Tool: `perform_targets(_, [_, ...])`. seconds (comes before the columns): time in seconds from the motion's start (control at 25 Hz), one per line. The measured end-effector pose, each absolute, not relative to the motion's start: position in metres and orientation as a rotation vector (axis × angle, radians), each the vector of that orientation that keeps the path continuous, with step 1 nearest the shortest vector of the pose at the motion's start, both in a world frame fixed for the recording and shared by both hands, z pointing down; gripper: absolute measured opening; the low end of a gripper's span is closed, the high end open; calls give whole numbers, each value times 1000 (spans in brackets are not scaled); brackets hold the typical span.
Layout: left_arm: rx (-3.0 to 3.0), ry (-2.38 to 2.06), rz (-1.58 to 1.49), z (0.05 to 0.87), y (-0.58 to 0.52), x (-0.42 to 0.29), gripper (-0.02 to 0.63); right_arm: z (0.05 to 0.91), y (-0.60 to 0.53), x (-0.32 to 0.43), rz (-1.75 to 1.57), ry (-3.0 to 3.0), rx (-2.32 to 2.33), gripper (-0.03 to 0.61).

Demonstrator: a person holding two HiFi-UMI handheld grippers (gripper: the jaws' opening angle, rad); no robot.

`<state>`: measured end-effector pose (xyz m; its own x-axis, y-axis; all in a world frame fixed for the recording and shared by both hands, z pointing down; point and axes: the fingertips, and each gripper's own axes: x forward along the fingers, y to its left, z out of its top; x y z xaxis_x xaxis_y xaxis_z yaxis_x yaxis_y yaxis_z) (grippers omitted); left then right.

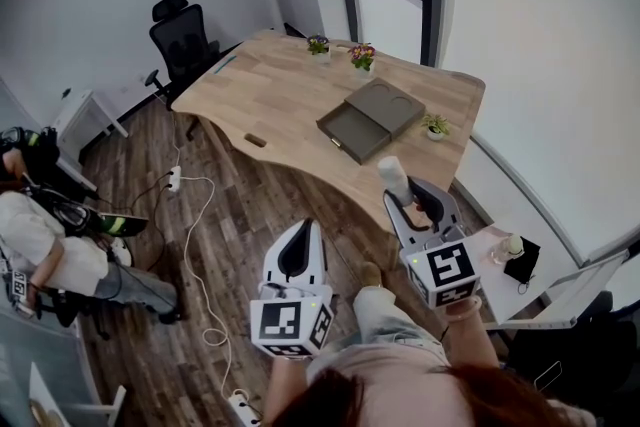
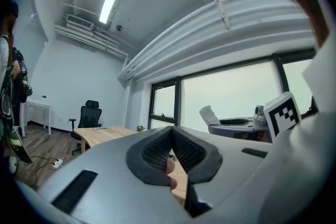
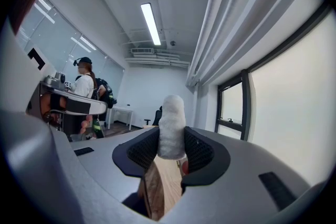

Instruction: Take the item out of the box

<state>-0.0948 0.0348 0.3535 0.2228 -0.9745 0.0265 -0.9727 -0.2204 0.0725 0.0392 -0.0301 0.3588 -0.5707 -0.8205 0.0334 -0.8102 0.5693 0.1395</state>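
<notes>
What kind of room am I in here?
Probably an office or meeting room: a big wooden desk, a black office chair beside it, and tall windows.

The table [image 1: 300, 105] is pale wood, matt, with visible grain; the floor [image 1: 230, 245] is darker wood plank. The box [image 1: 372, 118] looks matt olive-grey. The item [image 3: 171, 123] in the right gripper [image 3: 171, 150] is white and fuzzy, held by black ribbed fingers [image 3: 140, 149] set in smooth grey plastic.

Object count by kind

One table [image 1: 270, 85] is carrying one box [image 1: 372, 119] and three potted plants [image 1: 318, 45] [image 1: 362, 56] [image 1: 435, 126]; one office chair [image 1: 183, 40] is standing far left; two grippers [image 1: 300, 237] [image 1: 408, 193] and one white item [image 1: 392, 172] are showing near.
</notes>
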Motion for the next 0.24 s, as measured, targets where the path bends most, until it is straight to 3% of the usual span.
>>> perform_targets(0.24, [2395, -1915, -51, 352, 34, -88, 0, 358, -31, 42, -175, -2701, 1390, 137])
